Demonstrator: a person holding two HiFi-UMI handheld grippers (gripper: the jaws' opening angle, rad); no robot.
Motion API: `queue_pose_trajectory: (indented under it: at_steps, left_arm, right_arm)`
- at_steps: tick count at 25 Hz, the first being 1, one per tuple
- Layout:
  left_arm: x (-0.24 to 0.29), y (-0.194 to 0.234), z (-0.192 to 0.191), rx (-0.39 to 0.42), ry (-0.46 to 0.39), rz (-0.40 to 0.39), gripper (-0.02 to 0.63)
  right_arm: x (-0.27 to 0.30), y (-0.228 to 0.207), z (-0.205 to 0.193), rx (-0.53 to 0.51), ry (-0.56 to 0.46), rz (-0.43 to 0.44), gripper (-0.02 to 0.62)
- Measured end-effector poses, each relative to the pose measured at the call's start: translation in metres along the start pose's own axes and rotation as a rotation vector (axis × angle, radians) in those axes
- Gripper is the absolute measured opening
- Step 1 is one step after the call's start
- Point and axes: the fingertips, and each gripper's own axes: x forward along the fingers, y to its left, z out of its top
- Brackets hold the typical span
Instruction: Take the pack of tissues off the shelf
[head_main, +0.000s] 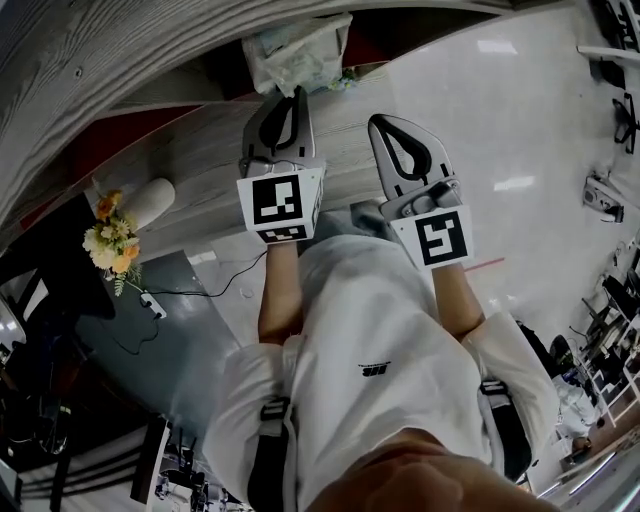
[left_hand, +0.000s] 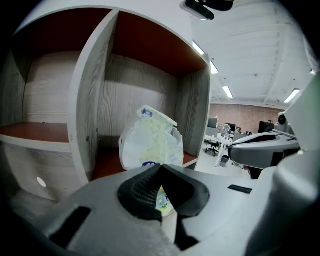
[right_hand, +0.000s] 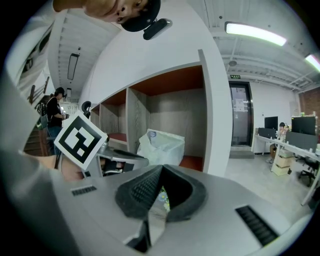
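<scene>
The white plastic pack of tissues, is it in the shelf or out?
In. The white plastic pack of tissues stands upright inside the grey wooden shelf, on its red-brown floor.

You are in an open-plan office. A glossy white floor (head_main: 500, 100) spreads out beside you and mirrors the long ceiling light strips (right_hand: 255, 32). To your right, white desks (right_hand: 290, 145) carry dark monitors (right_hand: 304, 125), with wheeled office chairs (right_hand: 307, 175) beside them. A brick wall (left_hand: 240, 112) closes the far end of the room. A green exit sign (right_hand: 235, 76) hangs above a dark door (right_hand: 240, 115). Directly ahead stands a pale wood-grain shelf unit (right_hand: 212, 100) with red-brown insides. Low on your left there is a bunch of yellow and cream flowers (head_main: 112, 245), and a black cable (head_main: 205, 293) trails across a grey surface.
</scene>
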Motion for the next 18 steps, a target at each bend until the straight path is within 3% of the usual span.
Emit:
queue_pose_trajectory:
  at_steps: [18]
  left_arm:
    - [-0.046, -0.033, -0.028, -0.007, 0.013, 0.015, 0.029]
  right_arm:
    - [-0.041, 0.02, -0.022, -0.01, 0.008, 0.037, 0.025]
